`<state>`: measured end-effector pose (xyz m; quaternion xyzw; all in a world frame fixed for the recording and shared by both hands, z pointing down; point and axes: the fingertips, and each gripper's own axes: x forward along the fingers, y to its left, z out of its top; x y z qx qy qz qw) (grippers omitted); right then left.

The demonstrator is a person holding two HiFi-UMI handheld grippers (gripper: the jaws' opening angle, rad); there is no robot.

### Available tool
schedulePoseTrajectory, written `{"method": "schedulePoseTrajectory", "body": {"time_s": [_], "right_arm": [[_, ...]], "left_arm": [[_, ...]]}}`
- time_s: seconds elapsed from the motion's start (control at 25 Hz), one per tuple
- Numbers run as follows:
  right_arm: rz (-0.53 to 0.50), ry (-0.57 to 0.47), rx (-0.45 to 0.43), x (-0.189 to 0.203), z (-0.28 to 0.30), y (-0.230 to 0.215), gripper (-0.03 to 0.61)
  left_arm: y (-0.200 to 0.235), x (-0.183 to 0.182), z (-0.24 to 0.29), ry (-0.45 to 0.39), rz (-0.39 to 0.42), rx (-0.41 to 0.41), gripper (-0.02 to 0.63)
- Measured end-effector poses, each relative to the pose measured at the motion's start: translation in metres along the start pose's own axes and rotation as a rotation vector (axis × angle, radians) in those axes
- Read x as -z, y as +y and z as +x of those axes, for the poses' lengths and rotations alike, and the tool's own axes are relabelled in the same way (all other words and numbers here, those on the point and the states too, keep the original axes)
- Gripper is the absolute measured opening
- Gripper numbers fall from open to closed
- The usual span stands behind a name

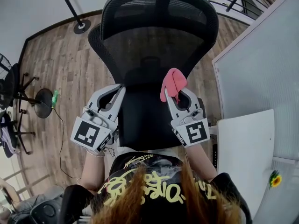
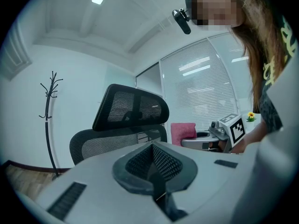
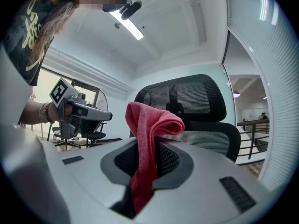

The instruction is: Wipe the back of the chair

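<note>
Right gripper (image 1: 177,96) tight on pink cloth (image 1: 173,81)

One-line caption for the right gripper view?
Right gripper shut on a pink cloth, pointed at the black mesh chair.

Pink cloth (image 1: 173,83); black mesh chair (image 1: 159,36); wood-grain floor (image 1: 70,64).

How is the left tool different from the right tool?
The left tool is shut with nothing in it; the right tool is shut on a pink cloth. In the head view, the left tool sits by the left edge of the chair back, while the right tool sits nearer its right side. Both tools are grey and point toward the chair back.
</note>
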<state>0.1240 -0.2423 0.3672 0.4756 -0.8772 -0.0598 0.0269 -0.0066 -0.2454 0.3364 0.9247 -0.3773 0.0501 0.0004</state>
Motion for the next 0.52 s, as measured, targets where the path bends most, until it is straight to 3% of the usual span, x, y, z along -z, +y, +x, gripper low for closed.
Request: {"method": "schedulePoseTrajectory", "body": {"time_s": [0.52], "right_arm": [[-0.016, 0.0, -0.01, -0.0011, 0.0016, -0.0003, 0.061]], "left_arm": [[0.0002, -0.0032, 0.0023, 0.001, 0.008, 0.001, -0.006]]}}
